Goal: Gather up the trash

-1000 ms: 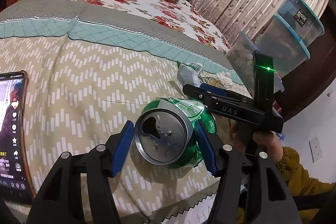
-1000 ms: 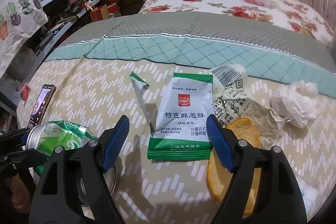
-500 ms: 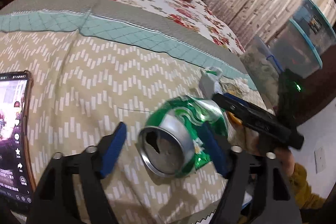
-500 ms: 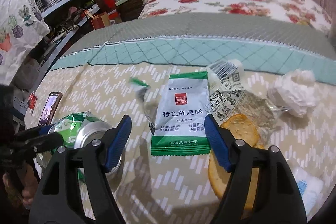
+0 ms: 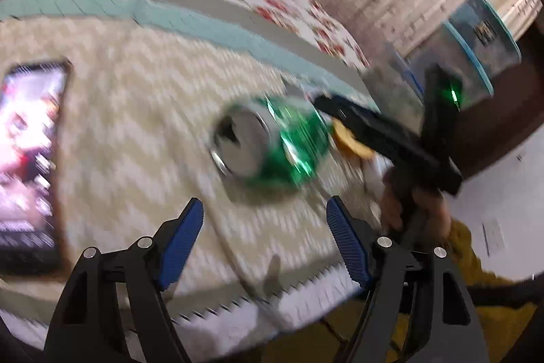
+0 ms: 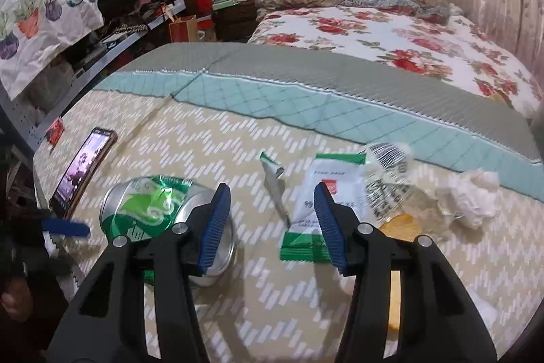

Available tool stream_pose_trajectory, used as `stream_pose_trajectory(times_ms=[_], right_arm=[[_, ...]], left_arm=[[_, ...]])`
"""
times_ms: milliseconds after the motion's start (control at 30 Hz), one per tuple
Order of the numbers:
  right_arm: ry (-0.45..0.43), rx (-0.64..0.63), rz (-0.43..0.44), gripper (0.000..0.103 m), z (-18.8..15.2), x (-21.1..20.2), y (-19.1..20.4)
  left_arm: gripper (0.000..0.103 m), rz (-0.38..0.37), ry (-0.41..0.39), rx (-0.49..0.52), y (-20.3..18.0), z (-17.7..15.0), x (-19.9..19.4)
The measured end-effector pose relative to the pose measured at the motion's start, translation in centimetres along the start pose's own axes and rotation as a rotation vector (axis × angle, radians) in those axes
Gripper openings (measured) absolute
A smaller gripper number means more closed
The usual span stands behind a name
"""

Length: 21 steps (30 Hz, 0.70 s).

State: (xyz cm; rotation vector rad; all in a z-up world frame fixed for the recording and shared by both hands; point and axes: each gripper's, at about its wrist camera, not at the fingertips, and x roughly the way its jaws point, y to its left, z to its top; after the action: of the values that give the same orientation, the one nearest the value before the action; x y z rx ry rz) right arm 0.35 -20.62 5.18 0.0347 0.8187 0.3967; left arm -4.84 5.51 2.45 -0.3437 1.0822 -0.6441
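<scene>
My left gripper (image 5: 265,240) has its ribbed blue pads closing on nothing; the dented green aluminium can (image 5: 268,145) lies mid-frame on the chevron-woven bedspread (image 5: 136,125). My right gripper (image 6: 272,223) is closing too, empty, above the glossy white-green wrapper (image 6: 306,227), lower centre.
</scene>
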Motion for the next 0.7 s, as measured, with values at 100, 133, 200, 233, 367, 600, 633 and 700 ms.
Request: stream_pose_trajectory(times_ms=[100, 133, 200, 233, 367, 600, 633, 700], right_arm=[[0.014, -0.01, 0.003, 0.053, -0.5, 0.2, 0.4], [0.019, -0.013, 0.003, 0.052, -0.7, 0.2, 0.6], [0.026, -0.028, 0.002, 0.052, -1.3, -0.1, 1.0], [0.03, -0.034, 0.006, 0.052, -1.7, -0.4, 1.3], [0.067, -0.044, 0.073, 0.052, -3.7, -1.1, 2.6], [0.048, -0.018, 0.089, 0.052, -4.8, -2.6, 1.8], [0.038, 0.011, 0.079, 0.052, -4.6, -2.8, 1.0], [0.025, 0.084, 0.057, 0.052, -4.0, -2.9, -1.2]], left_arm=[[0.071, -0.038, 0.043, -0.015, -0.3, -0.1, 1.9], [0.07, -0.035, 0.046, -0.023, -0.2, 0.1, 2.4], [0.07, -0.038, 0.041, -0.041, 0.1, 0.8, 3.1], [0.07, -0.041, 0.034, -0.056, 0.2, 1.1, 3.2], [0.07, -0.024, -0.016, -0.09, 0.8, 2.6, 3.0], [0.07, 0.005, -0.058, -0.084, 0.4, 4.1, 2.9], [0.071, 0.009, -0.057, -0.076, 0.2, 4.0, 2.9], [0.07, 0.004, -0.048, -0.076, 0.1, 3.8, 3.2]])
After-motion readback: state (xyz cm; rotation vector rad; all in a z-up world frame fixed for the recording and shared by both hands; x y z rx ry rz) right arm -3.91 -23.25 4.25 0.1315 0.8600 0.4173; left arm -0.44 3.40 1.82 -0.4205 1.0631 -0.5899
